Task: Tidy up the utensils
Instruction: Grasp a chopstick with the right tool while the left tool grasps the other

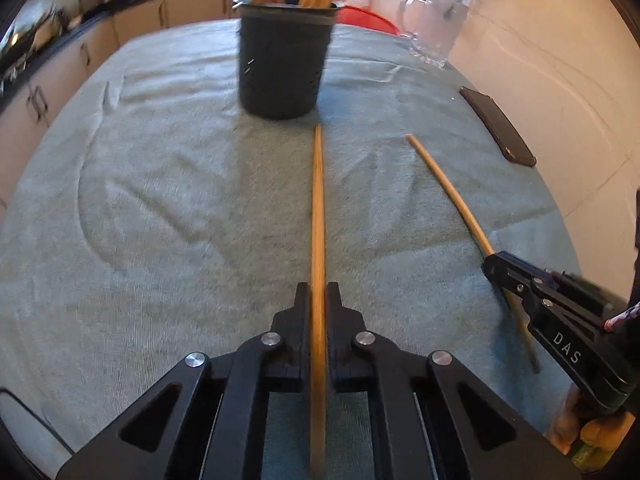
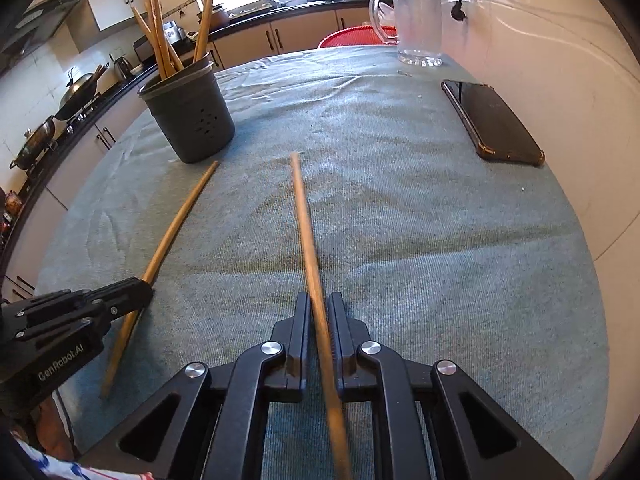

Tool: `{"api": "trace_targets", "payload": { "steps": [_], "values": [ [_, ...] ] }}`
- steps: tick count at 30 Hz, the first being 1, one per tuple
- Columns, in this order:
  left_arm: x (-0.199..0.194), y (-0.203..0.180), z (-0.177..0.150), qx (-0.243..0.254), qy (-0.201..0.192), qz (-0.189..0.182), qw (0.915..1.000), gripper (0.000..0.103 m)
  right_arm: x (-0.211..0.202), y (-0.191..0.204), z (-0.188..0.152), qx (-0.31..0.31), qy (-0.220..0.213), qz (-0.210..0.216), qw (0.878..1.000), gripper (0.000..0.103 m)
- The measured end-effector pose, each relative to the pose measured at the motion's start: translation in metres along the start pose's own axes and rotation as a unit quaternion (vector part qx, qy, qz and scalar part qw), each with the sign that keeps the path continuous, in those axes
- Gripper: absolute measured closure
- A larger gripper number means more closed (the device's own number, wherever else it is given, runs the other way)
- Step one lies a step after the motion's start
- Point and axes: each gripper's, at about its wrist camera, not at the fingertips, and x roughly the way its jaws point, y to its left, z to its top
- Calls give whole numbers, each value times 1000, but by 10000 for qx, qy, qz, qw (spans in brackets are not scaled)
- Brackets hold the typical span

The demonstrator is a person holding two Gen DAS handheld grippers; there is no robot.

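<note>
A dark perforated utensil holder (image 1: pixel 282 60) (image 2: pixel 190 114) with several wooden chopsticks in it stands on the green cloth. My left gripper (image 1: pixel 318 294) (image 2: pixel 146 284) is shut on a wooden chopstick (image 1: pixel 318 208) (image 2: pixel 176 220) that points toward the holder, its tip close to the holder's base. My right gripper (image 2: pixel 319 304) (image 1: pixel 490 262) is shut on a second wooden chopstick (image 2: pixel 306 224) (image 1: pixel 448 188), to the right of the first. Both sticks lie low over the cloth; I cannot tell whether they touch it.
A black phone (image 1: pixel 498 126) (image 2: pixel 494 122) lies at the right near the wall. A clear glass pitcher (image 1: pixel 434 20) (image 2: pixel 416 20) stands at the back right, a red chair (image 2: pixel 352 36) behind the table. Kitchen counters run along the left and back.
</note>
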Motion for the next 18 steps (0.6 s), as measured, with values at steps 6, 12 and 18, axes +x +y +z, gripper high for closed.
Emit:
{"api": "trace_targets", "payload": {
  "steps": [6, 12, 18],
  "values": [
    [-16, 20, -16, -497, 372, -244, 9978, 96, -12, -1, -12, -32, 339, 69, 9994, 95],
    [-28, 19, -11, -391, 408, -359, 9978, 96, -14, -7, -13, -66, 624, 255, 9977, 93],
    [-17, 11, 8, -107, 440, -226, 9987, 86, -1, -9, 13, -155, 839, 331, 9958, 93]
  ]
}}
